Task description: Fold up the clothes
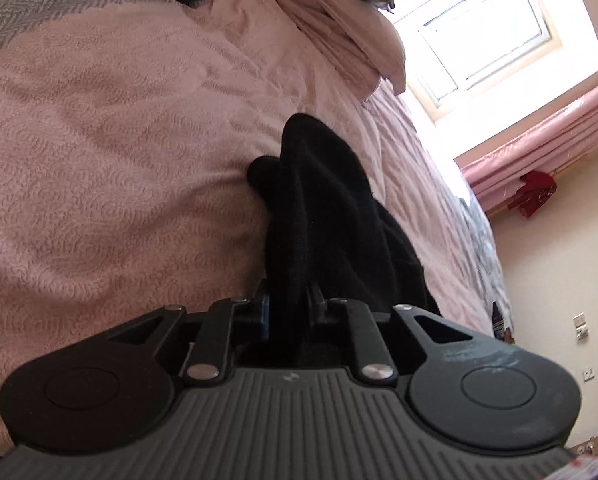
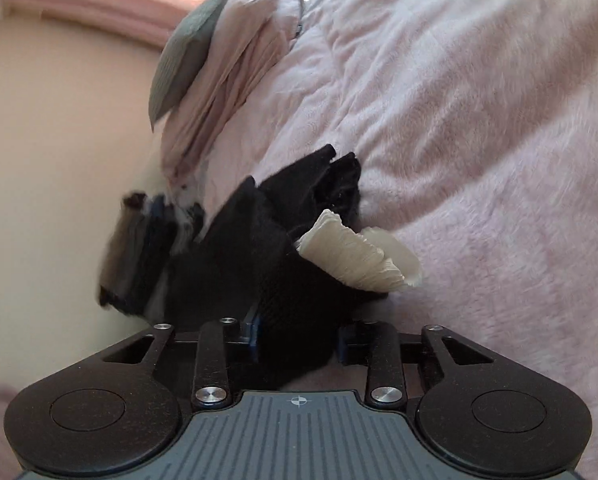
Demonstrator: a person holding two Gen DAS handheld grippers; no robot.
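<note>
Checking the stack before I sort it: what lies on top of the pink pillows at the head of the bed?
A grey-green cushion lies on the stacked pink pillows, over their upper side. Whatever is between or behind the pillows is covered and cannot be seen.

Both grippers look alike: the left gripper at the frame's bottom is matte black with two round discs, silver rivets and a ribbed grey centre plate. The right gripper adds a small white crosshair mark, blue-edged fingers.
</note>
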